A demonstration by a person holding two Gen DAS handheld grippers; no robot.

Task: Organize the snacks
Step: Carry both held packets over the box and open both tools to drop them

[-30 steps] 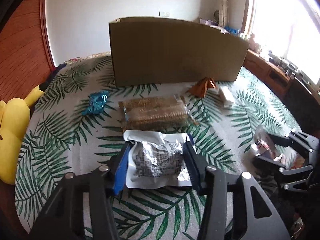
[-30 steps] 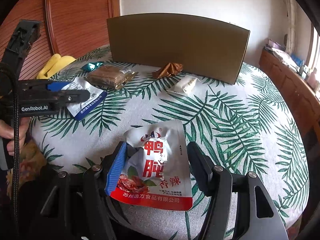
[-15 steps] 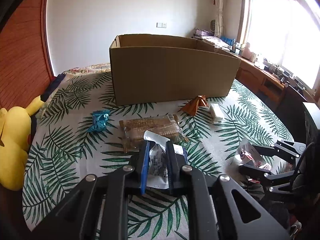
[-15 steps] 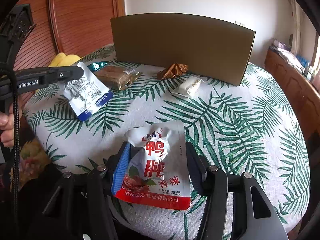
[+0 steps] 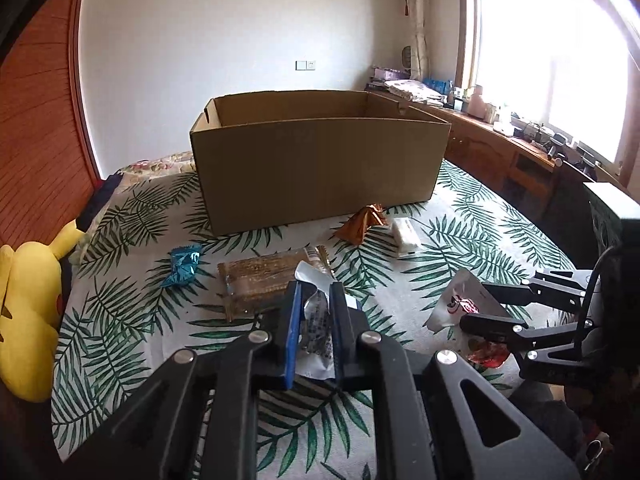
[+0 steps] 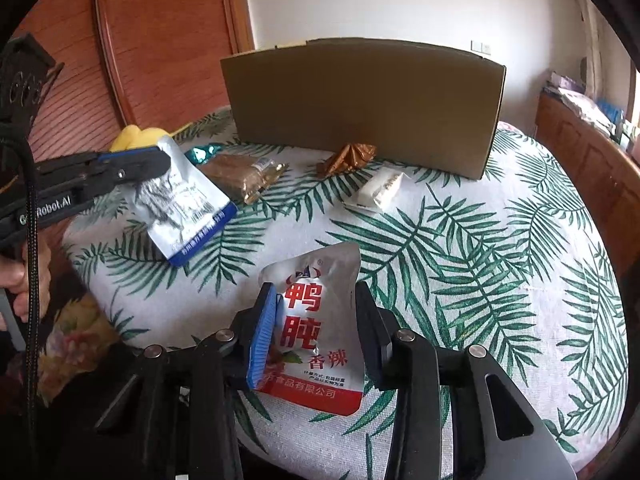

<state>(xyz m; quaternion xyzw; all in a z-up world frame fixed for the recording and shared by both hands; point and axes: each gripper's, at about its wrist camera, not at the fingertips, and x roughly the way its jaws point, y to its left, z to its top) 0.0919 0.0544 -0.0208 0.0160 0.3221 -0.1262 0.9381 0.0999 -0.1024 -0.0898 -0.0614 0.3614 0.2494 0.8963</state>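
Note:
My left gripper (image 5: pixel 314 304) is shut on a silver-and-blue snack pouch (image 5: pixel 316 330) and holds it above the table; the pouch hangs from it in the right wrist view (image 6: pixel 184 208). My right gripper (image 6: pixel 316 304) has its jaws around a white-and-red snack pouch (image 6: pixel 316 336), pressing its sides; it also shows in the left wrist view (image 5: pixel 460 304). An open cardboard box (image 5: pixel 320 164) stands at the back of the table.
On the leaf-print tablecloth (image 6: pixel 480 264) lie a brown cracker pack (image 5: pixel 264 280), a blue candy (image 5: pixel 182 264), an orange-brown wrapper (image 5: pixel 362 220) and a white bar (image 5: pixel 404 232). A yellow plush toy (image 5: pixel 24 312) sits at the left edge. A wooden cabinet (image 5: pixel 516 160) stands at the right.
My left gripper shut on the silver pouch and lifted it off the table, and the box's inside came into view. My right gripper's jaws narrowed around the red pouch.

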